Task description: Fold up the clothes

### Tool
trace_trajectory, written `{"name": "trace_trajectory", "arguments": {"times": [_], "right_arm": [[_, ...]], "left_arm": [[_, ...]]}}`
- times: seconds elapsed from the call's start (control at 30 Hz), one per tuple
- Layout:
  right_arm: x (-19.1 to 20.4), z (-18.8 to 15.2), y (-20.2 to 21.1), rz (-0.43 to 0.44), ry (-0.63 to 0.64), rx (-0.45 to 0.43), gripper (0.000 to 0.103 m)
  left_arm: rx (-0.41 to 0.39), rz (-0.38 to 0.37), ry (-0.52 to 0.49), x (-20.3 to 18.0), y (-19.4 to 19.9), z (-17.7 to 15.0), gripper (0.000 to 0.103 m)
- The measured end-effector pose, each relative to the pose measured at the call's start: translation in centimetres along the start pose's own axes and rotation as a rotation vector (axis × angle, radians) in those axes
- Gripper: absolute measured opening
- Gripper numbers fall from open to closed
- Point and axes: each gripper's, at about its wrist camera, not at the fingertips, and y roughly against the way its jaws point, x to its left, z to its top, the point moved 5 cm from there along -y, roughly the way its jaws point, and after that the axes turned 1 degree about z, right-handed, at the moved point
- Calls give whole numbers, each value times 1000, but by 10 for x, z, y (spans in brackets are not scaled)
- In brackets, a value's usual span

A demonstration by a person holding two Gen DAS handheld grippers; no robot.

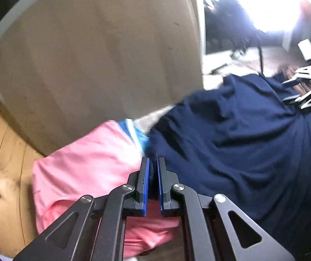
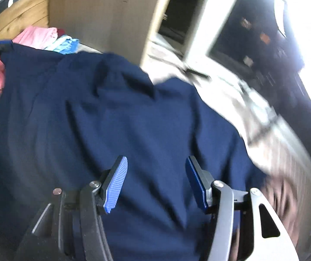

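A navy blue garment (image 1: 231, 141) lies spread and wrinkled over a pale surface, and it fills most of the right wrist view (image 2: 112, 119). My left gripper (image 1: 153, 159) is at the garment's left edge, beside a pink garment, its blue pads nearly together with a fold of navy cloth pinched between them. From the right wrist view it shows small at the garment's far left corner (image 2: 0, 45). My right gripper (image 2: 156, 159) hovers over the navy cloth with its pads wide apart and nothing between them. It also appears at the garment's right side (image 1: 284, 91).
A pink garment (image 1: 86, 163) and a light blue and white one (image 1: 133, 130) lie in a heap left of the navy cloth. A tall brown panel (image 1: 90, 65) stands behind them, with wooden boards (image 1: 1, 174) at left. Dark shelves (image 2: 264, 50) and a bright window are at right.
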Motion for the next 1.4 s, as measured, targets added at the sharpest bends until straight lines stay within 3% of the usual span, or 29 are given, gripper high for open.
{"name": "trace_trajectory", "arguments": {"times": [0.07,0.13,0.23,0.37,0.47,0.57,0.7,0.83,0.97,1.0,1.07,1.13,1.17,1.2,1.27,1.3,1.4], "right_arm": [[4,24,-35,21,31,10,55],[-5,33,-74,35,4,104,55],[-29,35,-99,-30,-11,177,55],[-50,52,-79,7,-26,65,55],[-54,70,-76,43,-36,-12,56],[-59,80,-88,46,-54,-39,56],[-74,87,-94,80,-122,-88,56],[-74,99,-104,114,-127,-111,56],[-67,94,-133,134,-73,-18,57],[-64,89,-137,132,-54,-7,61],[-61,83,-135,124,-22,-16,66],[-59,79,-132,128,-16,-15,66],[-59,77,-131,132,-16,-13,66],[-58,76,-129,137,-8,-15,60],[-55,74,-124,136,17,-24,33],[-54,73,-121,119,29,-26,13],[-65,76,-106,112,-20,-89,12]], "left_arm": [[26,1,10,5,-6,-7,6],[52,1,20,11,-12,-14,7],[82,-5,33,16,-11,-26,12],[48,17,50,30,13,-13,18],[29,-26,33,20,1,23,38],[44,-65,-45,-13,-48,66,39],[111,-78,-70,-45,-123,96,38],[190,-96,-79,-62,-179,103,38],[292,-107,-87,-69,-216,94,40],[313,-116,-98,-72,-221,89,40],[286,-124,-126,-77,-219,86,40],[269,-149,-137,-82,-216,83,32],[262,-169,-133,-85,-214,81,18],[257,-181,-132,-88,-212,79,3],[231,-150,-177,-97,-205,74,3],[216,-133,-193,-100,-200,72,3],[133,-108,-155,-95,-175,81,3]]}}
